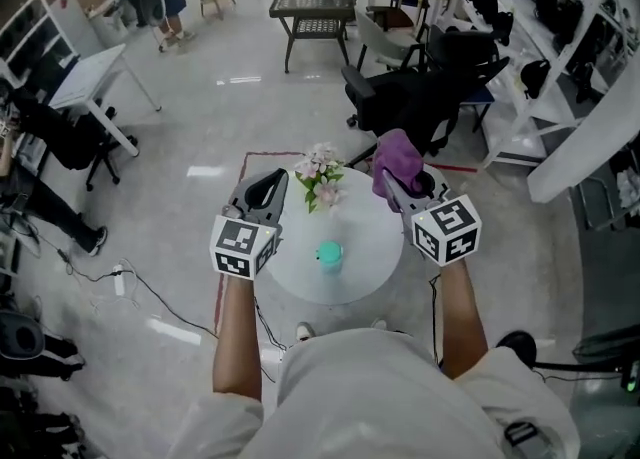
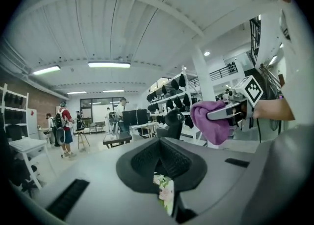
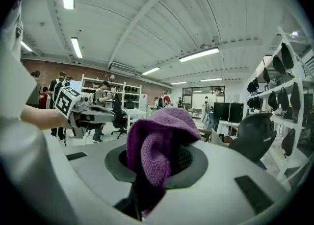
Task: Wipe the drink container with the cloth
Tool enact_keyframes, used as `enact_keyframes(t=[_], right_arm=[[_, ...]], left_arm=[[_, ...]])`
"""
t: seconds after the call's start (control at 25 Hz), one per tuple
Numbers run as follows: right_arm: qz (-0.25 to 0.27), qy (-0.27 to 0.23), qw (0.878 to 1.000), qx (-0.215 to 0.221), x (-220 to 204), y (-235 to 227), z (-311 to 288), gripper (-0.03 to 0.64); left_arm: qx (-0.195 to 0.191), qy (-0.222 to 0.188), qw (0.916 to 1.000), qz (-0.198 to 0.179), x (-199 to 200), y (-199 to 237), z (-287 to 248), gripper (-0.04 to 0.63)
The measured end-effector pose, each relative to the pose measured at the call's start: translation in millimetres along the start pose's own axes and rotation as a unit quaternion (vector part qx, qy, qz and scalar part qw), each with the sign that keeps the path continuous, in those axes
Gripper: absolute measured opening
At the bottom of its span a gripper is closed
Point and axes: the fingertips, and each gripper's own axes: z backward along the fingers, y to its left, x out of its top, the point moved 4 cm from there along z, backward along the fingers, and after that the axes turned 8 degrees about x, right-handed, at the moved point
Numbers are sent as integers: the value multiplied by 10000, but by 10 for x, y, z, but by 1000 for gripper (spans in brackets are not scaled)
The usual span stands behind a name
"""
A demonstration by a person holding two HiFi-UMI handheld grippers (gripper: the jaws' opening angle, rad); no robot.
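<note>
A small teal drink container stands upright on the round white table, near its front. Both grippers are held up above the table and apart from the container. My right gripper is shut on a purple cloth, which bunches over its jaws and hangs down; the cloth also shows in the left gripper view. My left gripper is shut with nothing between its pads. It points level, to the left of the container.
A bunch of pale flowers stands at the table's back. Beyond are a black office chair, a dark side table, shelves with black bags at right, a white desk at left, and floor cables.
</note>
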Motion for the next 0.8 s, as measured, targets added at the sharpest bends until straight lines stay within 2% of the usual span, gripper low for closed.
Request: enact_keyframes(t=[0.24, 0.48, 0.8], right_arm=[[323, -293, 9990, 65, 338, 99, 22, 104], [497, -420, 9979, 57, 559, 155, 65, 104], [516, -428, 9977, 36, 599, 186, 43, 104]], left_arm=[[334, -285, 9975, -548, 404, 64, 119, 20], [358, -515, 9962, -598, 630, 55, 186, 20], [345, -529, 9958, -660, 655, 82, 193, 20]])
